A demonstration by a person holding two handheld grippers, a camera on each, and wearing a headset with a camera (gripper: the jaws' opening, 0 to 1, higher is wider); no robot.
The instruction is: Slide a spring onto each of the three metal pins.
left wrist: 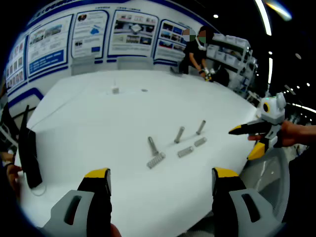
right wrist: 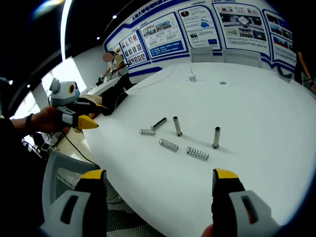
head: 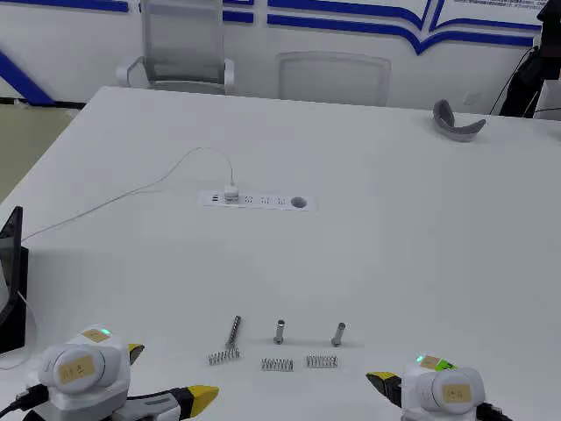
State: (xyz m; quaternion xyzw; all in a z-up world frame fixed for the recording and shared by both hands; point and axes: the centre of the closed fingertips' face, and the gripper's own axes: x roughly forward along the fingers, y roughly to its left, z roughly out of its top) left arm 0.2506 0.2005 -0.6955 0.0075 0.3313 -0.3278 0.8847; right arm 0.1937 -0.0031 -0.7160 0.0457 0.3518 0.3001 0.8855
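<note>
left gripper [left wrist: 161, 173] and right gripper [right wrist: 160, 174] hover, jaws wide apart and empty. three springs [head: 277, 364] lie crosswise on the worktop [head: 394, 263], just before the pins [head: 279, 331], between both grippers.

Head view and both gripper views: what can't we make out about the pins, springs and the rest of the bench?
- Pins: too small in every view to read their tip shape.
- Springs: too small to count coils or check the ends.
- Black panel: cut off by the head view's left edge, so it cannot be identified.
- Grey curved object: far off in the head view, too small to name.
- Wall posters: text too small and blurred in both gripper views.
</note>
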